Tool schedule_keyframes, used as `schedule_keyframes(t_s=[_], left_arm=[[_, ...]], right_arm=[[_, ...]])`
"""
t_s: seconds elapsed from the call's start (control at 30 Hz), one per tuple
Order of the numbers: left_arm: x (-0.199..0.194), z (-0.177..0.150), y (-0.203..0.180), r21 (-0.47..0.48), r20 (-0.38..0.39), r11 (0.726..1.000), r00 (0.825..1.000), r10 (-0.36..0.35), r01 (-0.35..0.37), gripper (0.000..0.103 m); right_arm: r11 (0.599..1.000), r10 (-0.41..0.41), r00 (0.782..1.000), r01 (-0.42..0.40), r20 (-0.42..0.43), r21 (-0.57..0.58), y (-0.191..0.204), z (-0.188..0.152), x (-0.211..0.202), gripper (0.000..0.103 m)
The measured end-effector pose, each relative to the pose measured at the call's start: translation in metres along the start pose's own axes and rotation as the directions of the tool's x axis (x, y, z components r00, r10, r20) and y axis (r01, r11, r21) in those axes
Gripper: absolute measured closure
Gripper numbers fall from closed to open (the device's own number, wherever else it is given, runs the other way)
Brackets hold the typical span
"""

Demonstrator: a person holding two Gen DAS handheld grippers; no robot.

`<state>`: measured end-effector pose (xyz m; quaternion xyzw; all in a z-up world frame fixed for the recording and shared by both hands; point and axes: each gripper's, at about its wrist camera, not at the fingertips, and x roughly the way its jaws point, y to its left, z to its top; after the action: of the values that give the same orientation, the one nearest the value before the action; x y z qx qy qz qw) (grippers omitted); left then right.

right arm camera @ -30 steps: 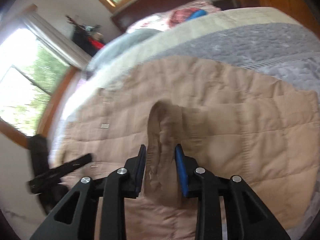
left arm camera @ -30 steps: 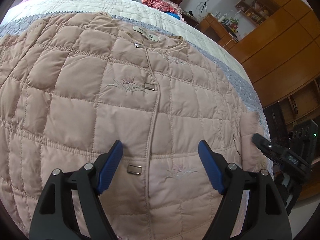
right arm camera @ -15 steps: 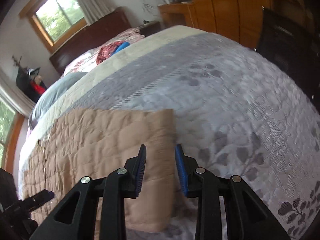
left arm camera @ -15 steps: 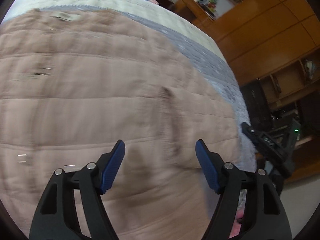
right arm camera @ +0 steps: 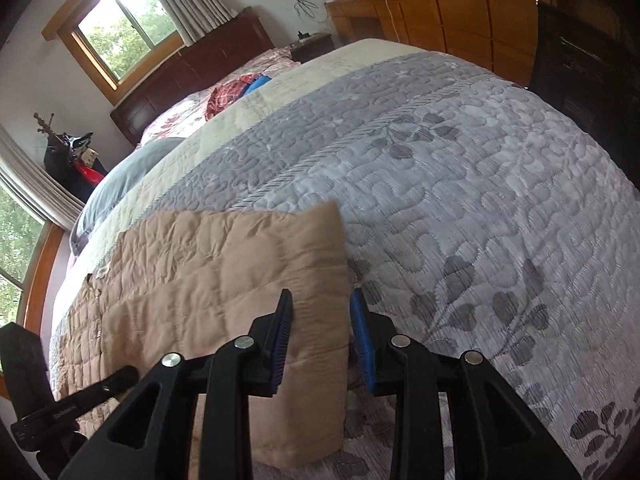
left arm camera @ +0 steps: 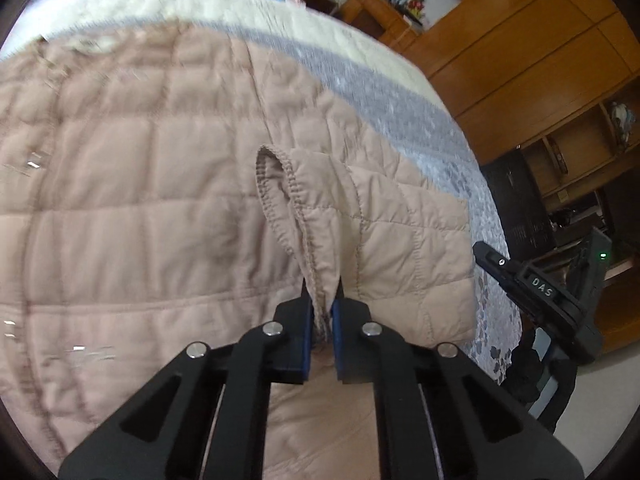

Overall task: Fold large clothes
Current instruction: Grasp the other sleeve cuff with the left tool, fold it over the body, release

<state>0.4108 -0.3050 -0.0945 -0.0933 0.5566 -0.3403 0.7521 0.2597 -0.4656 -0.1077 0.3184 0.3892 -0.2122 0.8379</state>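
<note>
A beige quilted jacket [left arm camera: 132,200] lies spread flat on the bed, front side up. My left gripper [left arm camera: 321,312] is shut on the cuff of its sleeve [left arm camera: 384,216], which lies folded over the jacket body with the cuff opening raised. In the right wrist view the same jacket [right arm camera: 224,268] lies to the left, its folded edge between the fingers of my right gripper [right arm camera: 322,336], which is partly open and not pinching the cloth. The right gripper also shows at the right edge of the left wrist view [left arm camera: 536,288].
A grey floral quilt [right arm camera: 460,184] covers the bed, with a cream band [left arm camera: 240,12] beyond the collar. Pillows and a red cloth [right arm camera: 228,96] lie near the headboard. Wooden wardrobes [left arm camera: 532,40] and a dark cabinet [right arm camera: 580,64] stand past the bed's right edge.
My left gripper was open over the jacket front; it has moved right and shut on the sleeve cuff. My right gripper let go of the sleeve, pulled back to the jacket's edge and opened wider.
</note>
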Motion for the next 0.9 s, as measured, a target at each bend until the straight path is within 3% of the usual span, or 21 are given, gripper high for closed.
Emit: schedule_keyframes(t_s=[0.23,0.43,0.57,0.73,0.9], left_arm=[[-0.058,0.004,0.037,-0.037,0.109,0.998,0.993,0.05,-0.046,0.097],[-0.112,0.007,0.075,-0.081,0.21,0.991,0.97,0.124,-0.109,0.097],[-0.144,0.011,0.102,-0.119,0.266,0.978,0.943,0.197,-0.171,0.097],[-0.166,0.017,0.139,-0.188,0.272,0.962,0.931,0.243,-0.196,0.097],[-0.159,0.014,0.171,-0.221,0.226,0.951,0.937,0.265,-0.216,0.097]], right_arm=[[0.988,0.156,0.987,-0.157,-0.049,-0.014,0.014,-0.003,0.008,0.07],[0.974,0.214,0.97,-0.222,-0.118,-0.053,0.035,-0.011,0.024,0.07],[0.962,0.242,0.956,-0.258,-0.167,-0.085,0.053,-0.021,0.036,0.07],[0.945,0.265,0.939,-0.298,-0.218,-0.133,0.077,-0.035,0.048,0.07],[0.942,0.237,0.941,-0.283,-0.243,-0.179,0.091,-0.044,0.059,0.07]])
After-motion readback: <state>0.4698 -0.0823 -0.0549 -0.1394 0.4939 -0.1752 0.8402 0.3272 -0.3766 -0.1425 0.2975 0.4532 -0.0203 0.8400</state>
